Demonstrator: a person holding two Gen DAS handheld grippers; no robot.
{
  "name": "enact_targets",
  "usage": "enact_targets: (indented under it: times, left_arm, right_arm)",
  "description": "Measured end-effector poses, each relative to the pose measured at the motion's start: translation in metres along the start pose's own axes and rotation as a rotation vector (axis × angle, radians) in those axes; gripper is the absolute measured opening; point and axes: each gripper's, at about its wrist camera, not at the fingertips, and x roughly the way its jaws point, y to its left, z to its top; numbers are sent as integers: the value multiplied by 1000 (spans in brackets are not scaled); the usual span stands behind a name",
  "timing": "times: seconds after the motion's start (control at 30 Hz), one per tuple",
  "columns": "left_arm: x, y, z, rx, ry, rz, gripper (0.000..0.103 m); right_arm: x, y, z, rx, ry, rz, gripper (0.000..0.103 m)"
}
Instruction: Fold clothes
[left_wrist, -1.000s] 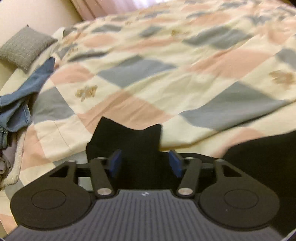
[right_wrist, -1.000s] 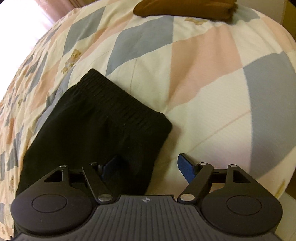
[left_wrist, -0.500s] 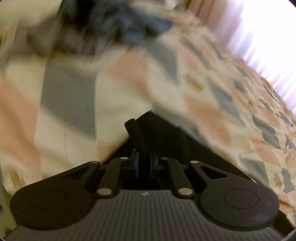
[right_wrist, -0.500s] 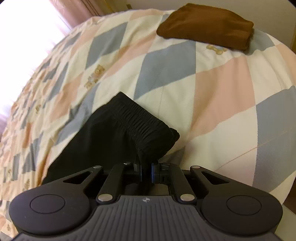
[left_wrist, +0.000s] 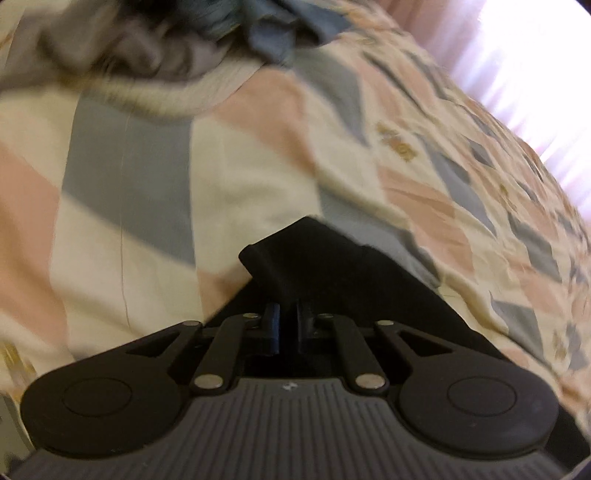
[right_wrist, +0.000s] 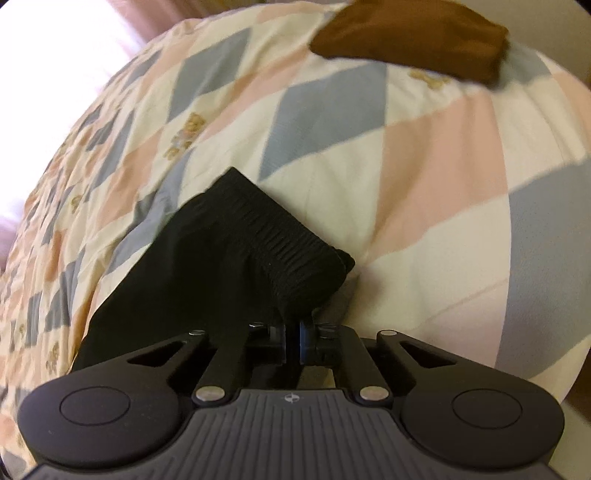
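Our left hand-held gripper (left_wrist: 287, 326) is pinched narrow on a corner of the black shorts (left_wrist: 332, 273), a fold of dark cloth rising from between its blue pads (left_wrist: 272, 325). In the left wrist view we see the shorts spreading back and to the right under the tool, lying on the bed quilt (left_wrist: 240, 177), which is checked in cream, pink and grey-blue diamonds. At the top of that view sits a blurred pile of clothes (left_wrist: 177, 48), grey and blue pieces heaped on a pale knitted one, well apart from the shorts. Bright pink curtains (left_wrist: 517, 66) glow at the upper right.

Turning to the right wrist view, we find our right hand-held gripper (right_wrist: 292, 341) likewise closed tight, clamped on the ribbed waistband (right_wrist: 288, 240) of the shorts (right_wrist: 184, 273). The waistband end is bunched up at the fingers, and the rest of the garment trails left and down across the quilt (right_wrist: 424, 166). A folded brown garment (right_wrist: 410, 37) rests near the far edge of the bed, well away from the shorts. Small teddy-bear prints (right_wrist: 188, 129) dot the quilt beside them.
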Motion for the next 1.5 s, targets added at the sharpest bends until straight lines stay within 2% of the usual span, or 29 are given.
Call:
enact_targets:
  times: [0.1,0.17,0.23,0.3,0.37,0.4,0.43,0.5,0.53,0.6,0.67,0.73,0.8,0.87,0.93,1.03,1.17,1.37,1.5]
  left_arm:
    - [-9,-12,-1,119,-22,14,6]
    - [-1,-17,-9,191,2,53,6]
    - [16,-18,-23,234,52,93,7]
    - [27,-16,-32,244,87,102,7]
    - [26,-13,-31,203,83,84,9]
    - [23,-10,-29,172,86,69,13]
    - [18,-7,-27,154,84,62,16]
    - [5,-3,-28,167,61,83,19]
    - [-2,-3,-30,195,49,105,25]
    - [-16,-6,-36,269,24,145,22]
    - [-31,-22,-50,418,-10,172,21]
    - [-46,-45,-69,612,-52,176,22]
    - [-54,-71,-95,845,-90,151,23]
    - [-54,-94,-123,1083,-119,102,25]
    - [-51,-108,-147,1276,-136,53,26]
    - [-50,-119,-174,1438,-157,-27,26]
    - [-50,-127,-198,1552,-192,-84,26]
    - [-41,-132,-222,1695,-234,-92,26]
    - [-47,-133,-232,1782,-260,-137,26]
  right_arm:
    - [-12,1,9,-6,-15,37,5]
    - [-15,1,14,-13,-28,43,5]
    - [-5,-3,13,-28,5,-2,5]
    - [11,-10,8,-18,55,-48,9]
    - [24,-18,2,20,93,-70,21]
    - [23,-19,0,37,88,-86,40]
    - [18,-19,-1,47,68,-103,51]
    - [3,-13,-6,12,17,-133,52]
    - [-7,-6,-11,-36,-7,-149,53]
    - [-22,14,-26,-187,-34,-184,53]
    - [-33,48,-54,-434,-48,-187,52]
    - [-37,86,-92,-713,-44,-147,52]
    - [-36,122,-135,-966,-15,-65,50]
    - [-31,154,-180,-1188,21,37,44]
    - [-28,178,-228,-1428,20,116,38]
    - [-30,195,-285,-1722,-57,190,38]
    - [-28,202,-321,-1895,-120,242,38]
    - [-15,210,-338,-1961,-164,245,38]
    - [1,208,-341,-2024,-169,212,37]
